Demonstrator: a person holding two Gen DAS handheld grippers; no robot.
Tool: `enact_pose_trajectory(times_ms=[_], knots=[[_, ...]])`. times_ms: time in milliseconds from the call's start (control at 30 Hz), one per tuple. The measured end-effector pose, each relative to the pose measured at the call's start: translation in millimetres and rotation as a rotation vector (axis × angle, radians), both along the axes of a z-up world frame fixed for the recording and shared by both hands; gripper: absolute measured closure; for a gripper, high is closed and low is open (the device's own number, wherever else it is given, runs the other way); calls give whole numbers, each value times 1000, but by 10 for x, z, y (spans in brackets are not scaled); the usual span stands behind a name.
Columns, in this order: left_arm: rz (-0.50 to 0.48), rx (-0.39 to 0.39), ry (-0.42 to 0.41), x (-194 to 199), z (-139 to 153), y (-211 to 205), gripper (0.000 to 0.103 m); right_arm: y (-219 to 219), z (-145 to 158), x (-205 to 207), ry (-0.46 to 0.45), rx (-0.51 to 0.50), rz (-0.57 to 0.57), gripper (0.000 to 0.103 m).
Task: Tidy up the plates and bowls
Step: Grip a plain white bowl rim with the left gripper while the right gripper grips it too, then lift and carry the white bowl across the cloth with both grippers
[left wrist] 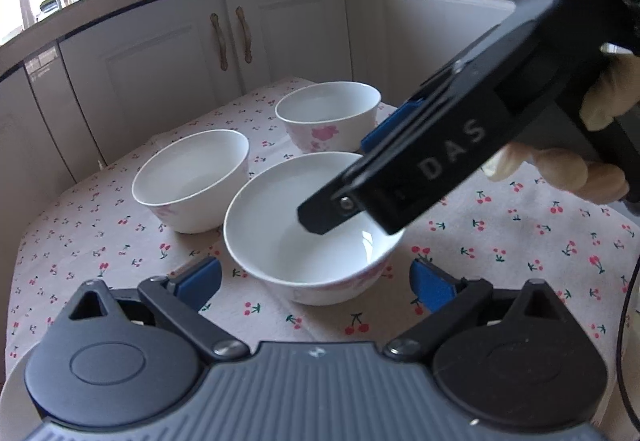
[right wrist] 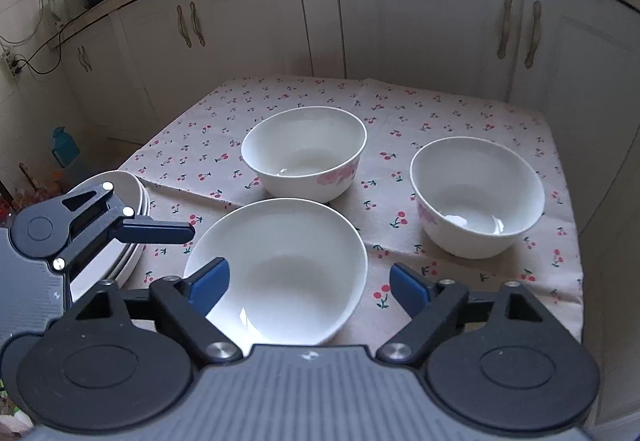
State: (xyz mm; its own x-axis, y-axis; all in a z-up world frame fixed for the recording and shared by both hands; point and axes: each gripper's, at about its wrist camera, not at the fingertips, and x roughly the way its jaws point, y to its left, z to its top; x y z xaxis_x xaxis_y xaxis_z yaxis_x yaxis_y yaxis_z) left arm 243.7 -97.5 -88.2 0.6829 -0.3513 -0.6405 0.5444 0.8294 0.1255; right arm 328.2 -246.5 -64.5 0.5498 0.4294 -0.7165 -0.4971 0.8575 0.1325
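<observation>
Bowls are what both grippers face: three white ones on the cherry-print tablecloth (right wrist: pixel 460 113), with a stack of plates (right wrist: pixel 132 201) at its left edge in the right wrist view. The nearest bowl (right wrist: pixel 280 269), wide and shallow, lies straight ahead of the right gripper (right wrist: pixel 308 281) and slightly to its left side: the left blue pad overlaps the bowl's near-left rim in the picture, while the right pad stands clear over bare cloth beyond the bowl's right rim. Those fingers are apart with nothing pressed between them; whether the left pad touches the rim I cannot tell. A round bowl has no long axis to line up with, so what matters is that the rim sits between the pads.

The left gripper (left wrist: pixel 316 281) also has its fingers apart, one pad to each side of that same near bowl (left wrist: pixel 312 233), neither pressing on it. In its view the right gripper (left wrist: pixel 400 177), held in a gloved hand (left wrist: pixel 580 169), reaches in from the upper right with one finger tip above the bowl's hollow.

Both are close; the right one looks nearer to a grasp. The two deeper pink-flowered bowls (right wrist: pixel 304 153) and (right wrist: pixel 476 197) stand well beyond, apart from each other
</observation>
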Motion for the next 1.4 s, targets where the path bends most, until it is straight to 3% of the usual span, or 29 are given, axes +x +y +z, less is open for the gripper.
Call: enact_pose_trajectory(times_ms=[300,1000,1400], knots=[[-9,-26,7,68,-10,14,10,49,-56,112,23,8,18,27],[-6,-76,76,161,-13,44,15,46,-19,102,42,39,0,30],[-31,-59,71,-206,222,86,15,88,187,-257,50,47,-1,29]])
